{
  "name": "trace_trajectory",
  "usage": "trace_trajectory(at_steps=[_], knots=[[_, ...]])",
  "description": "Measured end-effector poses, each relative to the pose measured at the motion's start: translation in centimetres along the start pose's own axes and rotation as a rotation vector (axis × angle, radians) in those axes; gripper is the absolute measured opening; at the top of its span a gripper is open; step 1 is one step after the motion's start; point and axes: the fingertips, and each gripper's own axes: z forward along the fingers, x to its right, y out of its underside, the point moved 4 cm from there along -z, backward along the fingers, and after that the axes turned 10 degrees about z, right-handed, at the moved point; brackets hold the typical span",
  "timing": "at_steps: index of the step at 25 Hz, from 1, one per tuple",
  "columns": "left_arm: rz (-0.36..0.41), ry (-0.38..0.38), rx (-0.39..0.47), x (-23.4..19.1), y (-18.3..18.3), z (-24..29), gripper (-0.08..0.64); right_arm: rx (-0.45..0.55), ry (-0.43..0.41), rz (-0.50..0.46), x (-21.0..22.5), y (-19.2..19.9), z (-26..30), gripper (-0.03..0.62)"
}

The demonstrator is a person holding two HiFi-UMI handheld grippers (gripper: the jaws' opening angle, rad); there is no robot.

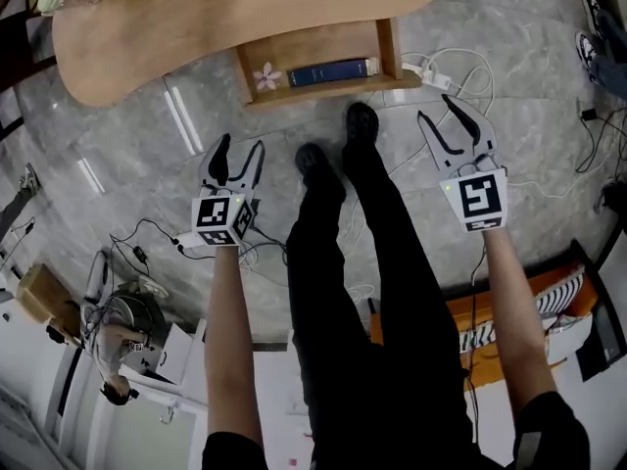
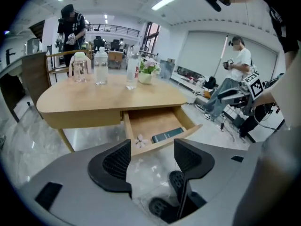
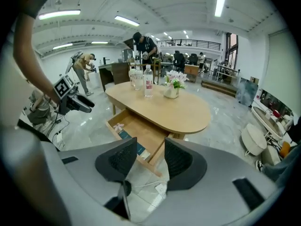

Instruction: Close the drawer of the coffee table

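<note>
- Drawer (image 1: 323,45) of light wood stands pulled out from the oval light-wood coffee table (image 1: 245,8), ahead of both grippers and apart from them.
- Left gripper (image 1: 241,145), grey with black ribbed pads, has its jaws well apart with nothing between them but grey marble floor (image 1: 147,155). The drawer lies ahead of it and a little to its right.
- Right gripper (image 1: 435,107) is likewise spread wide and holds nothing. The drawer lies ahead of it and to its left.
- Dark blue book (image 1: 331,71) lies inside the drawer along its front wall, with a small pink flower (image 1: 266,76) beside it, on the side of the left gripper.
- Black shoes (image 1: 361,120) of the person stand on the floor between the two grippers, just short of the drawer front.
- Clear plastic bottles (image 2: 132,72) and a white vase of flowers (image 2: 148,72) stand on the tabletop, beyond the drawer from the left gripper.
- White cables (image 1: 431,67) lie on the floor just ahead of the right gripper.
</note>
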Motion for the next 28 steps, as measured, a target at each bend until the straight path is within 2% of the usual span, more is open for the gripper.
trace_trajectory(at_steps=[4,8,11,17,22,28], knots=[[0.029,0.027,-0.089,-1.1,2.7,3.0,0.341,-0.091,0.008,-0.036,1.0,3.3,3.4,0.166],[0.075,0.065,-0.205,-2.4,6.2,6.1,0.374,-0.168,0.002,-0.096,1.3,6.3,6.3,0.166],[0.114,0.085,-0.261,-2.8,8.7,8.3,0.376,-0.212,0.008,-0.126,1.5,8.5,7.8,0.172],[0.073,0.086,-0.275,-4.1,11.3,13.1,0.376,-0.307,0.022,-0.169,2.1,11.5,11.3,0.179],[0.087,0.124,-0.255,-3.6,11.0,16.1,0.376,-0.329,0.058,-0.165,3.0,12.7,13.1,0.179],[0.117,0.127,-0.228,-4.1,10.0,18.3,0.374,-0.341,0.052,-0.170,3.0,13.0,14.2,0.179]])
